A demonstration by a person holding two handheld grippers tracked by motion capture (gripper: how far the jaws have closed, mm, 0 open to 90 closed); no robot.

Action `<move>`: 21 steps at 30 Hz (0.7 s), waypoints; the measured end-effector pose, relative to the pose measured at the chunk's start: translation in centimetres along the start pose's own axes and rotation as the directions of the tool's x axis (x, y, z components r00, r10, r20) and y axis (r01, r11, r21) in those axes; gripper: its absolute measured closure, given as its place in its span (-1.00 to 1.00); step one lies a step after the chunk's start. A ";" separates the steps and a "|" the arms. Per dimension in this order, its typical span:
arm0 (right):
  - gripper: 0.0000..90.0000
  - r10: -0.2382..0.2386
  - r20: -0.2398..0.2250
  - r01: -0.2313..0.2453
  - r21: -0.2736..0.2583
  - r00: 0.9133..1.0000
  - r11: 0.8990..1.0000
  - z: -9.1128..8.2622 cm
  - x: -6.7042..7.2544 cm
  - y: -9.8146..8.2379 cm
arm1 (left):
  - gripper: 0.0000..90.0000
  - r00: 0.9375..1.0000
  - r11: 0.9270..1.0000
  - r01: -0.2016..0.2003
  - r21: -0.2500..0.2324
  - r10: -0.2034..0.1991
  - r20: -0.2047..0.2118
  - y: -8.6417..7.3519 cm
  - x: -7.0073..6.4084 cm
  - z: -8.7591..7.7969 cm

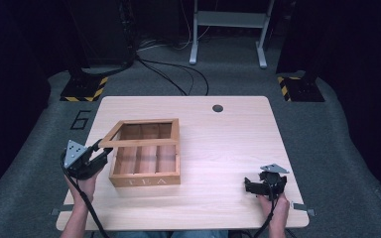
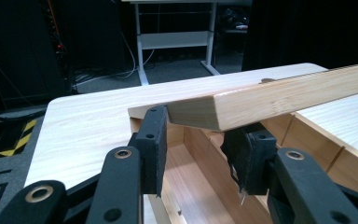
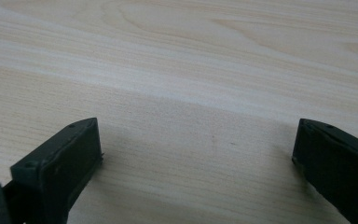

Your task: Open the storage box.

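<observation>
Two tongs are at work over a pale wooden table [image 1: 228, 144]. The tea box [image 1: 146, 171], a light wooden case marked TEA on its front, sits left of the table's middle, near the person's side. Its framed lid [image 1: 141, 133] is partly raised and tilted, hinged along the far edge.

The left gripper [image 2: 196, 151] sits at the box's left front corner, its jaws on either side of the lid's corner. In the left gripper view a gap shows at each pad, so they look spread around the frame, not pinching it, though the contact under the wood is hard to read. The right gripper [image 1: 265, 186] rests low over bare table well to the right, jaws wide apart with nothing between them.

The box is probably light and stiff, with smooth wood that could slip from the pads. The lid's thin frame looks like the weak part, and its centre may be a pane. A grip on the solid corner rail, close to the edge, seems safest; the thin dividers inside the box are poor handholds.
</observation>
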State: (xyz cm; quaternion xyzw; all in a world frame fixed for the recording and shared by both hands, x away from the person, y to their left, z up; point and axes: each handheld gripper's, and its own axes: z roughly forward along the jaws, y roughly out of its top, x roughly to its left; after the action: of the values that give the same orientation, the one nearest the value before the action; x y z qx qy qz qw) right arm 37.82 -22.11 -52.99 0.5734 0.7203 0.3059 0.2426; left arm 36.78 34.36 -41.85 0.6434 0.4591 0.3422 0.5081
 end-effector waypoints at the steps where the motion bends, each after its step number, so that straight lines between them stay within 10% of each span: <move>1: -0.98 -0.002 0.000 0.002 0.001 1.000 1.000 0.0 0.0 0.0 | 0.32 1.000 1.000 0.001 0.001 -0.001 0.004 0.2 0.1 0.1; 21: -0.98 0.000 0.000 0.000 0.001 1.000 1.000 0.0 0.0 0.0 | 0.32 0.999 0.999 0.019 0.048 -0.020 0.026 3.9 1.2 1.2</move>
State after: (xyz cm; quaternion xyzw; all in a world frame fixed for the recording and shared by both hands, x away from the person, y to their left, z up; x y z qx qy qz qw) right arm 37.82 -22.11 -52.99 0.5734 0.7204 0.3058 0.2424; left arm 39.22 34.80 -38.41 0.6553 0.4669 0.3175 0.5018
